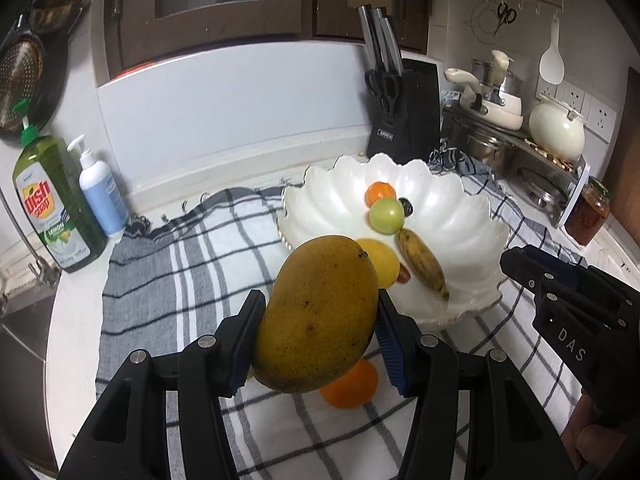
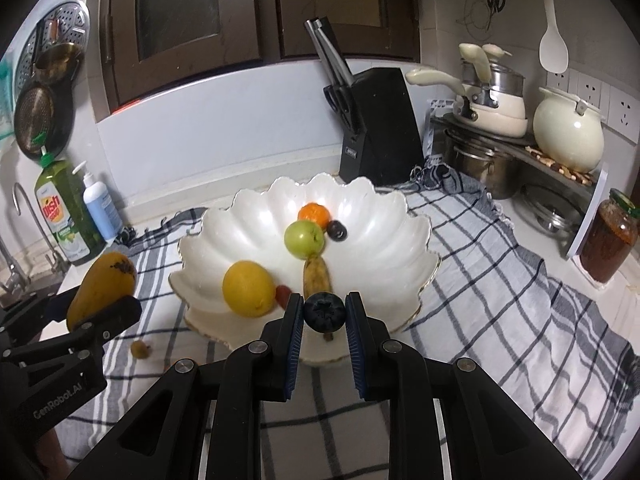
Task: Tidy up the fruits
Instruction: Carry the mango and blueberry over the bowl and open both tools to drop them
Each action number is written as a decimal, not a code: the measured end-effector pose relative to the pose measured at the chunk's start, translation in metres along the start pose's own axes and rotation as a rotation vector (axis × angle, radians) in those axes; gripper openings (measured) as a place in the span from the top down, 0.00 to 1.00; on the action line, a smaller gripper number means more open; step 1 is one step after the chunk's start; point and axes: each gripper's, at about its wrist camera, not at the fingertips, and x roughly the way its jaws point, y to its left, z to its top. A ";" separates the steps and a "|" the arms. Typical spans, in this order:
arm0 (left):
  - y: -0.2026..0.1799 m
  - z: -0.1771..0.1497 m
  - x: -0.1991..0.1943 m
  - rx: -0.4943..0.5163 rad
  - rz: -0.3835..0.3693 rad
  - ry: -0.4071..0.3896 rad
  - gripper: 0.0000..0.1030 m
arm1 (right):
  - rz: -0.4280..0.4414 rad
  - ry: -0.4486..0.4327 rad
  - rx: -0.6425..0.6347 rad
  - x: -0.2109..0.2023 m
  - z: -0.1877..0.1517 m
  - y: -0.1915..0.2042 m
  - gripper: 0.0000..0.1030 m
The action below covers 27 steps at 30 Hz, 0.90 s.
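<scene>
Fruits sit in our two claws above the checked cloth (image 2: 500,264) on the worktop; our left claw (image 1: 318,330) is clamped on a mango (image 1: 316,316), our right claw (image 2: 324,314) is clamped on a blueberry (image 2: 324,312); an orange (image 1: 352,388) lies on the cloth beneath the mango; beyond, the white scalloped bowl (image 2: 372,216) holds a lemon (image 2: 248,288), a banana (image 2: 316,276), a green fruit (image 2: 304,239) and a small orange (image 2: 315,214); farther back stands a knife block (image 2: 380,136).

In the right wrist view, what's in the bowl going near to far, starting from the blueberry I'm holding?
blueberry in the right gripper → banana → green fruit → small orange near the far wall of the bowl.
</scene>
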 end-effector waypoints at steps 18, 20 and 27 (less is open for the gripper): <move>-0.005 0.042 0.032 0.014 -0.015 -0.024 0.48 | -0.030 -0.019 -0.005 0.028 0.037 -0.014 0.78; -0.005 0.044 0.038 0.015 -0.018 -0.019 0.48 | -0.034 -0.014 -0.007 0.036 0.040 -0.016 0.78; -0.004 0.053 0.065 0.013 -0.021 0.005 0.48 | -0.034 0.014 -0.005 0.062 0.045 -0.019 0.78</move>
